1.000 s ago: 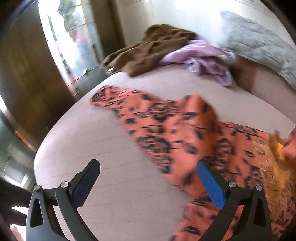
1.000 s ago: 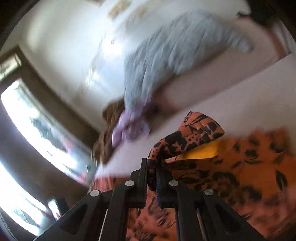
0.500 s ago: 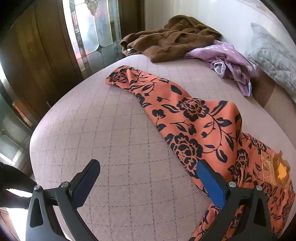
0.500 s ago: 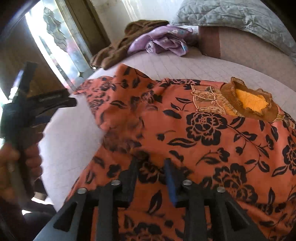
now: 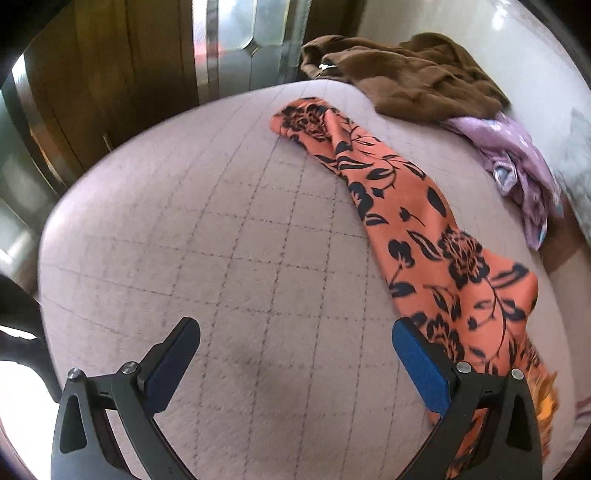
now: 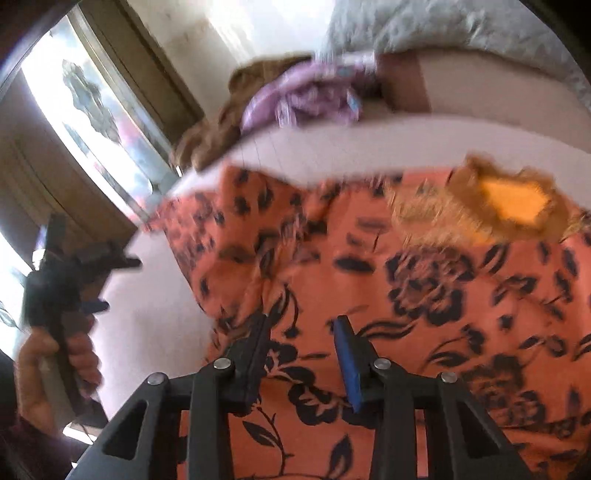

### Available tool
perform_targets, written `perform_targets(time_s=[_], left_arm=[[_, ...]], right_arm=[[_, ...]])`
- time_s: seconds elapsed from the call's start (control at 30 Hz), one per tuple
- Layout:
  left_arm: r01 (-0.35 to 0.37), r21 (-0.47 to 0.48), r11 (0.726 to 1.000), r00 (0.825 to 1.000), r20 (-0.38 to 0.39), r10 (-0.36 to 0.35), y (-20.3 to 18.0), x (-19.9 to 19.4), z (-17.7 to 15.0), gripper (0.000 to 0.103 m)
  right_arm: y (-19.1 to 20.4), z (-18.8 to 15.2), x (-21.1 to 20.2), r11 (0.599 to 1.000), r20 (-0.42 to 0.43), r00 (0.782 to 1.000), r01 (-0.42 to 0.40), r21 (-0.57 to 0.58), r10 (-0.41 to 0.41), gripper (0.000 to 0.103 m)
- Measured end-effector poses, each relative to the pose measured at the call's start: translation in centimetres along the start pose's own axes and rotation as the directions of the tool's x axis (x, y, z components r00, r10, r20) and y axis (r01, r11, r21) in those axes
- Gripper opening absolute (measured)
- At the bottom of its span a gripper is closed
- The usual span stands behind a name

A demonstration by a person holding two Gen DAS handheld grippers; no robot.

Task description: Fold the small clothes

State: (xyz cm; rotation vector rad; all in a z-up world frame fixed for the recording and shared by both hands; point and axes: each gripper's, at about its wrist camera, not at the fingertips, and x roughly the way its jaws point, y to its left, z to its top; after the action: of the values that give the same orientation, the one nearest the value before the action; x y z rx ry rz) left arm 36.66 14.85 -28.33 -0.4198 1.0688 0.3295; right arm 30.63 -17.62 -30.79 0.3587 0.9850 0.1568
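**Orange top spread flat on the bed, both tongs free**

Leftmost, in the right wrist view, a hand (image 6: 55,365) grips the left tongs (image 6: 99,280) over the bed's edge, beside a bright window (image 6: 92,122). From their own camera the left tongs (image 5: 295,354) stand wide, with only the quilted bed (image 5: 221,240) between the blue pads; nothing is held. Just right of them, one long sleeve of the orange top (image 5: 417,229) runs up across the mattress, its lower edge passing behind the right-hand finger. Beyond the sleeve's end lies a brown garment (image 5: 406,74), and to its right a purple garment (image 5: 517,166), both crumpled near the far edge. The right tongs (image 6: 301,325) hang above the top's (image 6: 443,295) body, their jaws narrow and closing, pressing on no cloth. Right of them, the yellow-lined collar (image 6: 513,201) faces the grey pillow (image 6: 443,26).
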Motion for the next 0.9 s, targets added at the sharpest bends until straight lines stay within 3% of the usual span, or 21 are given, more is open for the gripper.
perform_targets(time_s=[0.07, 0.2, 0.3, 0.4, 0.53, 0.6, 0.67, 0.7, 0.73, 0.8, 0.9], left_arm=[[0.015, -0.014, 1.0, 1.0, 0.007, -0.015, 0.1, 0.7, 0.7, 0.103], [0.035, -0.034, 0.999, 0.999, 0.042, -0.034, 0.2, 2.1, 2.8, 0.086], [0.114, -0.07, 0.991, 0.993, 0.038, -0.111, 0.5, 3.5, 4.6, 0.081], [0.156, -0.092, 0.983, 0.987, 0.052, -0.152, 0.5, 4.4, 6.1, 0.08], [0.259, -0.135, 0.956, 0.966, 0.044, -0.256, 0.3, 5.8, 8.0, 0.069], [0.27, -0.149, 0.951, 0.962, 0.072, -0.262, 0.1, 6.4, 8.4, 0.065], [0.267, -0.143, 0.953, 0.962, 0.087, -0.257, -0.5, 6.6, 8.5, 0.057], [0.276, -0.134, 0.952, 0.96, 0.083, -0.266, -0.9, 6.8, 8.6, 0.045], [0.299, -0.122, 0.947, 0.954, 0.07, -0.292, -1.3, 7.2, 8.9, 0.023], [0.371, -0.117, 0.921, 0.928, 0.026, -0.371, -2.3, 8.3, 9.0, 0.004], [0.352, -0.068, 0.933, 0.935, 0.078, -0.347, -3.6, 7.3, 8.8, 0.003]], right_arm=[[0.2, -0.4, 0.6, 1.0, -0.002, 1.0, 0.013, -0.01, -0.013, 0.038], [-0.9, -0.6, 0.1, 0.999, 0.015, 0.999, -0.039, 0.031, 0.038, 0.037], [-2.0, -1.6, 0.1, 0.996, 0.042, 0.996, -0.08, 0.043, 0.078, 0.037], [-1.7, -2.2, 0.0, 0.998, 0.073, 0.995, -0.062, 0.011, 0.061, 0.037], [-1.4, -2.3, 0.0, 0.998, 0.088, 0.994, -0.061, 0.0, 0.06, 0.038], [-1.9, -2.3, 0.1, 0.996, 0.095, 0.992, -0.087, 0.017, 0.085, 0.038], [-2.3, -2.4, 0.1, 0.994, 0.104, 0.989, -0.109, 0.032, 0.105, 0.038], [-2.3, -2.4, 0.1, 0.993, 0.106, 0.988, -0.112, 0.034, 0.108, 0.038], [-2.3, -2.4, 0.1, 0.993, 0.108, 0.988, -0.113, 0.034, 0.109, 0.038], [-2.3, -2.5, 0.1, 0.993, 0.11, 0.988, -0.116, 0.034, 0.112, 0.038], [-2.5, -2.6, 0.1, 0.99, 0.114, 0.986, -0.131, 0.044, 0.125, 0.038]])
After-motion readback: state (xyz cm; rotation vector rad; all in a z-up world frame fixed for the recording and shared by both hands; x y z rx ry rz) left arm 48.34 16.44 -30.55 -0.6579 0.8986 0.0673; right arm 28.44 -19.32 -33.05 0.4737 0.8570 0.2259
